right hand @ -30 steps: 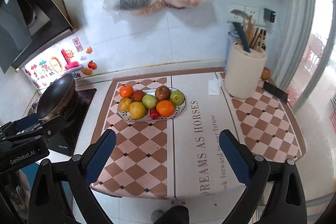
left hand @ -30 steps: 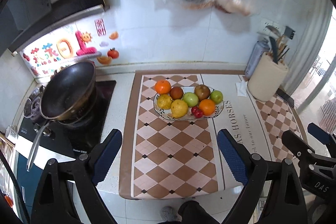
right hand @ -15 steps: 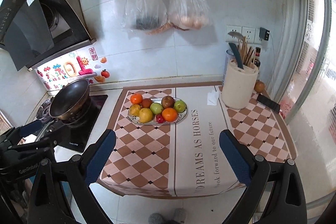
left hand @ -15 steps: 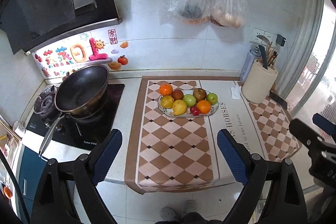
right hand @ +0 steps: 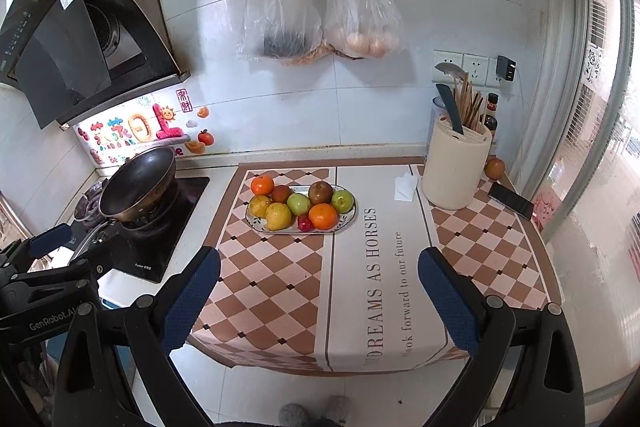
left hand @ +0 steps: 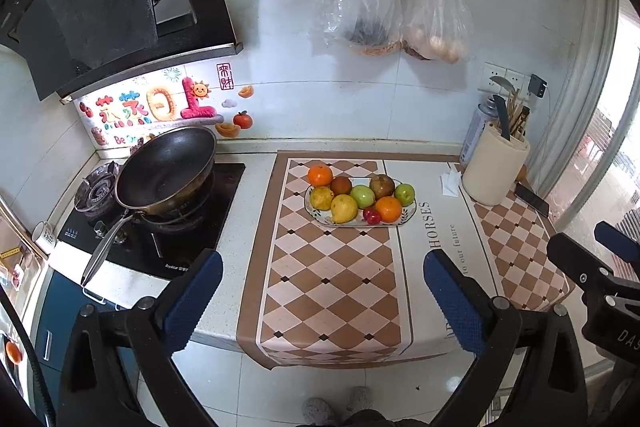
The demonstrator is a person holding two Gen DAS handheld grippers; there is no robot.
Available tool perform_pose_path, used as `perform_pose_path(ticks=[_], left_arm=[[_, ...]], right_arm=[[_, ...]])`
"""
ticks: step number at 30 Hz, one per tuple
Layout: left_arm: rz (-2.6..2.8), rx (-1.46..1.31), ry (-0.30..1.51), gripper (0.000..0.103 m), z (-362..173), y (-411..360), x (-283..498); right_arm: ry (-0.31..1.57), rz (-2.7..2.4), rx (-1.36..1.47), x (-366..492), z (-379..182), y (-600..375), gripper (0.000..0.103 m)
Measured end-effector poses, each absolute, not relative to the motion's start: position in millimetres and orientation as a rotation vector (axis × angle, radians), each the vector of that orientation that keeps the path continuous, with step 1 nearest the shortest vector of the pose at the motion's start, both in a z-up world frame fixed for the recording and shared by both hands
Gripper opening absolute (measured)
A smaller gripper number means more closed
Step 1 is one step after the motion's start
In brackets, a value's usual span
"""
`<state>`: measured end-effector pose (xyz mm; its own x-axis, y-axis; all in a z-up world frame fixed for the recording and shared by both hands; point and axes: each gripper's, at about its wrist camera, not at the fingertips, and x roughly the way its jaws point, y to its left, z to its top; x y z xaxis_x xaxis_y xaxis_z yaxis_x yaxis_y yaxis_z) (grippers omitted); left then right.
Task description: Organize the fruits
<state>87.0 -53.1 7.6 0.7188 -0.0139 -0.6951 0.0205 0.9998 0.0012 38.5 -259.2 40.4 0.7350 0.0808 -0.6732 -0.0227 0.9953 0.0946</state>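
The dark contents of the left hanging bag (right hand: 282,23) are too murky behind the plastic to name. At the worktop's right back corner, the utensil holder (right hand: 456,163) hides most of the bottle (right hand: 491,115) and the can (left hand: 476,131) behind it. The right gripper (left hand: 612,251) is cut off by the left wrist view's edge. Only the toes of the person's slippers (right hand: 312,411) show.

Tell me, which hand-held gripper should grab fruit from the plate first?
Probably the left hand-held gripper: the oval patterned fruit plate lies nearly straight ahead of it. From the right hand-held gripper it sits off leftward. Both are empty, apart from it.
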Motion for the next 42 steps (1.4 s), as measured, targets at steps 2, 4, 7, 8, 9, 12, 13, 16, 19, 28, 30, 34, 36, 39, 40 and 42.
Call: perform_pose_path(ticks=[2, 4, 7, 8, 9, 12, 13, 16, 19, 28, 30, 34, 36, 39, 40, 42], left_arm=[[-0.015, 0.008, 0.769, 0.103, 7, -54, 90], [-0.01, 0.008, 0.77, 0.103, 7, -54, 91], [0.002, 0.012, 0.774, 0.103, 4, -55, 102], [0.006, 0.014, 0.777, 0.103, 3, -55, 105], [0.011, 0.014, 0.78, 0.103, 1, -55, 111], [0.027, 0.022, 0.795, 0.103, -6, -55, 126], [0.031, 0.022, 0.801, 0.103, -9, -55, 132], [0.046, 0.033, 0.82, 0.103, -20, -55, 151], [0.052, 0.038, 0.847, 0.103, -29, -53, 166], [0.063, 0.046, 0.907, 0.103, -56, -52, 203], [0.062, 0.04, 0.916, 0.103, -58, -51, 207], [0.065, 0.038, 0.928, 0.103, -63, -49, 214], [0.068, 0.037, 0.933, 0.103, -64, -49, 216], [0.068, 0.04, 0.933, 0.103, -64, -47, 216], [0.066, 0.039, 0.932, 0.103, -64, -47, 216], [0.068, 0.039, 0.931, 0.103, -64, -47, 217]], right_arm=[[0.743, 0.056, 0.086, 42, 40, -261, 0.101], [0.747, 0.054, 0.091, 49, 39, -264, 0.101], [0.752, 0.048, 0.1, 66, 34, -267, 0.101], [0.754, 0.045, 0.105, 72, 31, -268, 0.101], [0.756, 0.04, 0.106, 79, 28, -269, 0.101], [0.77, 0.031, 0.105, 102, 18, -270, 0.101], [0.776, 0.027, 0.102, 108, 15, -270, 0.101], [0.792, 0.015, 0.092, 130, 4, -268, 0.101], [0.81, 0.006, 0.087, 149, -8, -266, 0.101], [0.863, -0.001, 0.063, 189, -35, -254, 0.101], [0.871, 0.002, 0.062, 193, -39, -251, 0.101], [0.885, 0.004, 0.063, 200, -46, -247, 0.101], [0.887, 0.002, 0.065, 201, -48, -247, 0.101], [0.89, -0.001, 0.072, 202, -49, -246, 0.101], [0.89, -0.001, 0.073, 202, -49, -246, 0.101], [0.89, 0.0, 0.075, 202, -49, -246, 0.101]])
